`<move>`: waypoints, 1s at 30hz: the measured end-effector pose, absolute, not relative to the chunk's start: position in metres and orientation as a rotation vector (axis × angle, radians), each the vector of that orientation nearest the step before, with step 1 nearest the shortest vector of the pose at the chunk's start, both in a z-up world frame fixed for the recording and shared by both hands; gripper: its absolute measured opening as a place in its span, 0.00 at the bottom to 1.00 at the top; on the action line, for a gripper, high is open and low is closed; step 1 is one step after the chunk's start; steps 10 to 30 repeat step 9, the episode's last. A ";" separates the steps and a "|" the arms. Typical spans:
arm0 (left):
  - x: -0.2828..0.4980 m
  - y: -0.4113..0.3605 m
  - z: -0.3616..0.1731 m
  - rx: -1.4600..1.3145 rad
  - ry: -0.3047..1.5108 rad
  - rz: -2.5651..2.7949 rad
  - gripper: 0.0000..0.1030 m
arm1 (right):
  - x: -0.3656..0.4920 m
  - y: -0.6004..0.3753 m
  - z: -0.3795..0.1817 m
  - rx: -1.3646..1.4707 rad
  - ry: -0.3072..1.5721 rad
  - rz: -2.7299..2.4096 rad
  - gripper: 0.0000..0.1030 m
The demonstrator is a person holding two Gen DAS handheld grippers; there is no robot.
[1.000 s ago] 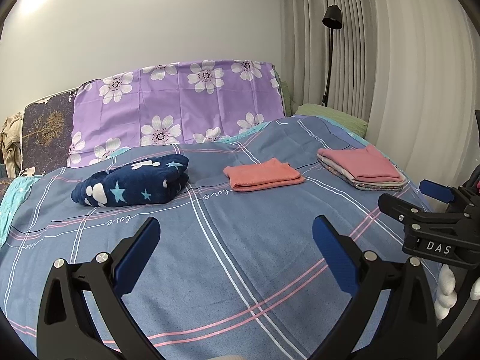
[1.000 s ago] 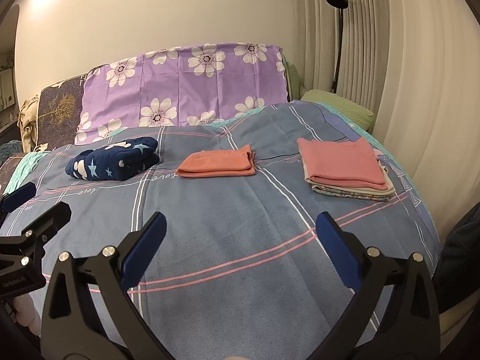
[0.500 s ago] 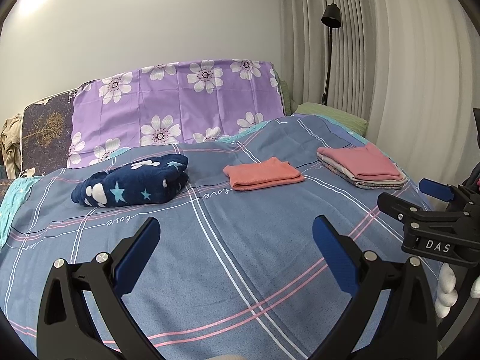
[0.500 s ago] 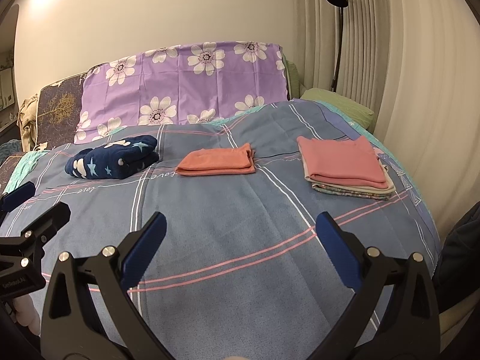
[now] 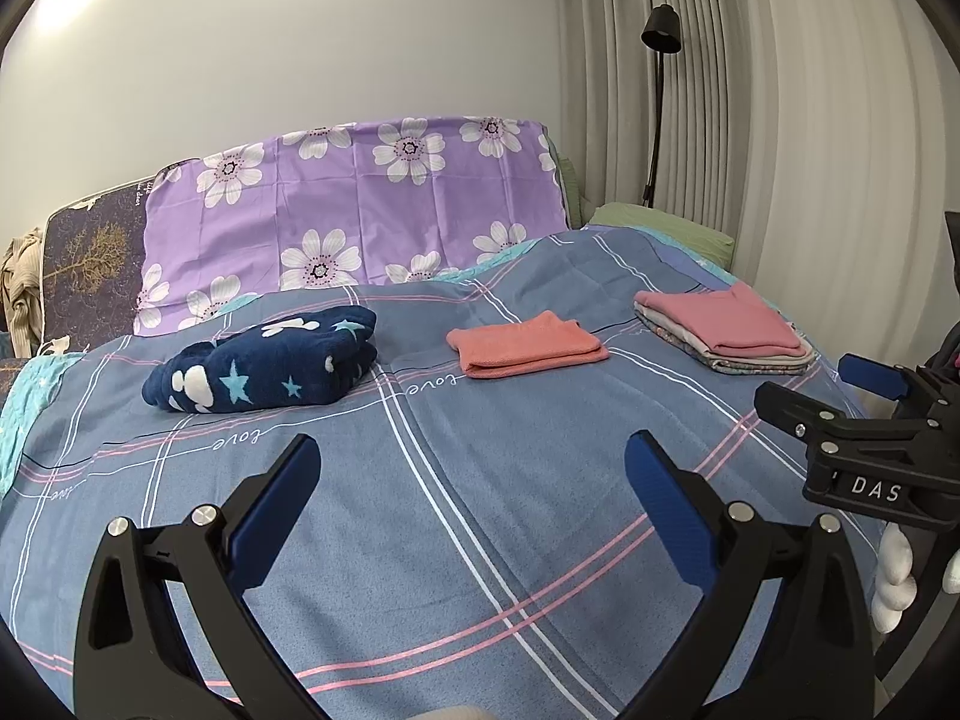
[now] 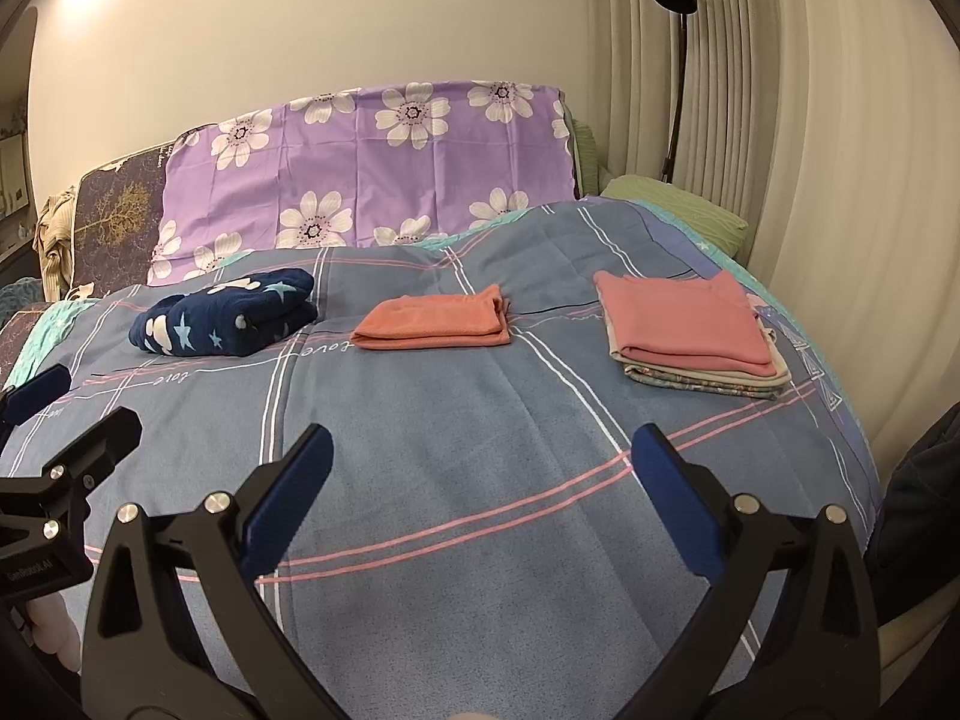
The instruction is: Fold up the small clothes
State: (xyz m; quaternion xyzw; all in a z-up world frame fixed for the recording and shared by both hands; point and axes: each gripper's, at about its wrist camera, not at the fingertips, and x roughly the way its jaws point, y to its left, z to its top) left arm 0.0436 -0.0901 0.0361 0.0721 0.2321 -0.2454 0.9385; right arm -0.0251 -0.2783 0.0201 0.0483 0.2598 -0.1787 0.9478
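Bed (image 5: 480, 540), blue plaid cover; "love" printed along its stripes

3 folded lots in a row across the far half, well apart:
- navy fleece (image 5: 264, 363), stars and white shapes, leftmost, long axis left-right
- coral cloth (image 5: 525, 345), middle, long axis left-right, fold edge toward camera
- stack (image 6: 690, 330), pink top over paler layers, rightmost, long axis running away from camera

Left gripper (image 5: 474, 480): jaws spread wide, empty, above bare cover
Right gripper (image 6: 480, 465): same; body reads "DAS" in left wrist view

Behind: purple flowered pillow (image 5: 360, 210), lamp (image 5: 660, 36), curtain (image 5: 780, 150)
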 end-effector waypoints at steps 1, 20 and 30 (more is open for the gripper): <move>0.044 -0.090 0.036 0.147 0.474 -0.501 0.99 | -0.025 -0.278 0.020 0.099 0.529 -0.363 0.98; 0.044 -0.088 0.033 0.148 0.480 -0.497 0.99 | -0.025 -0.278 0.020 0.100 0.531 -0.363 0.98; 0.044 -0.088 0.033 0.148 0.480 -0.497 0.99 | -0.025 -0.278 0.020 0.100 0.531 -0.363 0.98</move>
